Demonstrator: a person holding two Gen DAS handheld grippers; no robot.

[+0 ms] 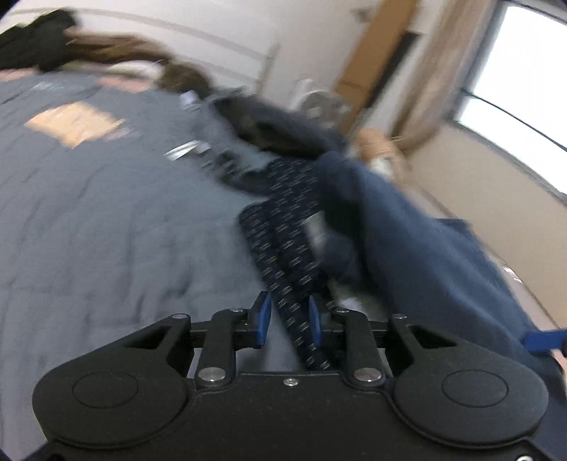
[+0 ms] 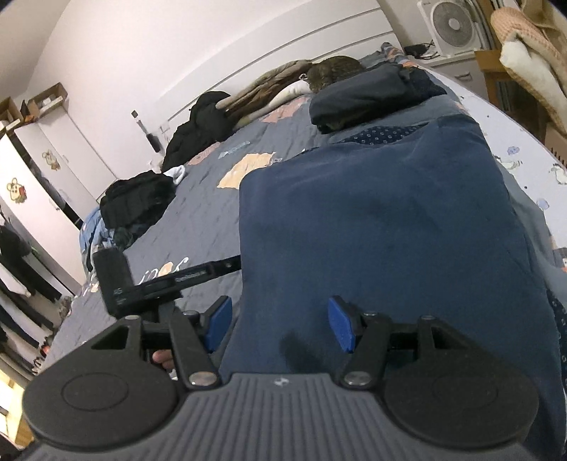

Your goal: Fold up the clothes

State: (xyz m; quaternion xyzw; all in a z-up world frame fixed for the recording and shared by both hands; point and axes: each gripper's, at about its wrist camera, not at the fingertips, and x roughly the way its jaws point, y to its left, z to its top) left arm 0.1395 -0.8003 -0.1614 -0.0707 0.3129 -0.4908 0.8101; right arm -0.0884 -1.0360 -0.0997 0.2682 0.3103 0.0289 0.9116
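The left wrist view is blurred by motion. A narrow strip of dark patterned fabric (image 1: 283, 255) runs between the blue pads of my left gripper (image 1: 288, 317). It lies against the right pad, with a small gap at the left pad, so the jaws are narrow but open. A large navy garment (image 1: 407, 248) lies to its right. In the right wrist view the same navy garment (image 2: 372, 230) spreads over the bed. My right gripper (image 2: 280, 324) stands wide open over its near left edge, its pads not pressing. Patterned lining (image 2: 382, 136) shows at the far end.
The grey-blue quilted bed (image 2: 198, 220) carries a folded dark garment (image 2: 368, 101), a black clothes pile (image 2: 138, 204), a black jacket (image 2: 198, 124) and a brown bundle (image 2: 319, 71). A black bar-shaped tool (image 2: 159, 280) juts left of the garment. White wardrobe (image 2: 32, 184) left, fan (image 2: 453, 23) far right.
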